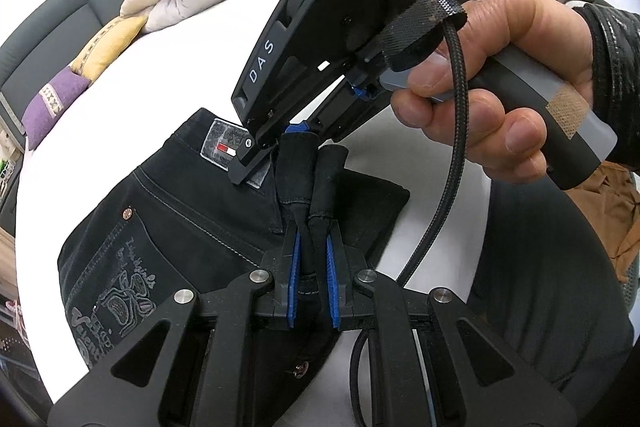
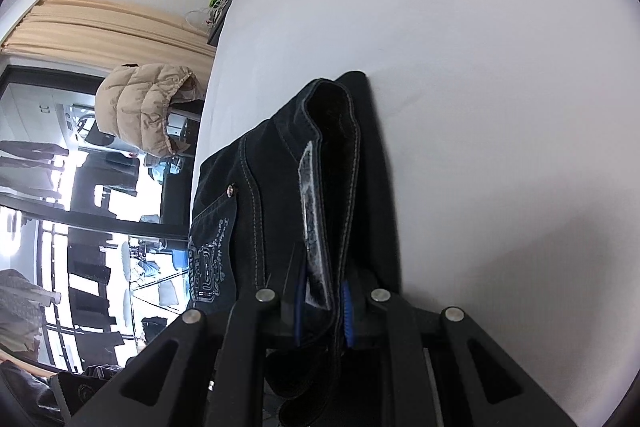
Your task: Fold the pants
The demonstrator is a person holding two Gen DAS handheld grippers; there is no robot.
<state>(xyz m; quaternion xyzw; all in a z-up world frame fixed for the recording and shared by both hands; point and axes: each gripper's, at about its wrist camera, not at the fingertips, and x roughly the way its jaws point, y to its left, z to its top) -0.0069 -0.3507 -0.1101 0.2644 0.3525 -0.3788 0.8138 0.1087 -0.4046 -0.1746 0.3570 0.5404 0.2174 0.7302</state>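
Both tools are clamped on the black jeans (image 1: 168, 227) at the waistband: your left tool (image 1: 314, 211) pinches a fold, your right tool (image 1: 260, 155) grips by the leather patch. The jeans lie partly folded on the white bed (image 1: 192, 67). Uneven pulling could skew the fold. Open sheet lies beyond; the cushions (image 1: 100, 55) are well apart.

The black jeans (image 1: 168, 227) are lying folded on the white sheet, back side showing, with pale stitching, a copper rivet and a silver embroidered back pocket. The waistband with its grey brand patch (image 2: 316, 223) is standing up off the pile, bunched and curling open. One flat folded layer is sticking out beneath, touching the sheet.
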